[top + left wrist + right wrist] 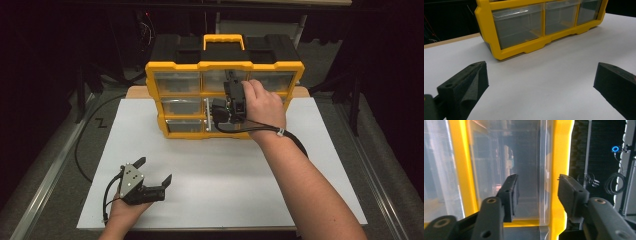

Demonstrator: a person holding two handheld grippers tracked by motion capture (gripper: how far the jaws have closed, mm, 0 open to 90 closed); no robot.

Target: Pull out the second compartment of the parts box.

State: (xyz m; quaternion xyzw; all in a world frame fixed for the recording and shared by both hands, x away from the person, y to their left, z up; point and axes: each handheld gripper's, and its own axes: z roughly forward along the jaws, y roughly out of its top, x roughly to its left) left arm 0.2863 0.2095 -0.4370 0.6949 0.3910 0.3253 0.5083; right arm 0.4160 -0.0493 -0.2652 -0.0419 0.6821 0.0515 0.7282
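One white worktop lies flat and smooth. At its 12 o'clock edge stands one yellow plastic organizer with a black back and a yellow handle on top. Its front shows three rows of three clear plastic drawers, nine in all, each a boxy see-through bin.

There are two black grippers. The right gripper is up against the drawers on the organizer's front, at 1 o'clock; its fingers are apart, with the edge of a clear drawer between them. The left gripper sits in a hand at 7 o'clock over bare worktop, well apart from the organizer, fingers wide apart, holding nothing.
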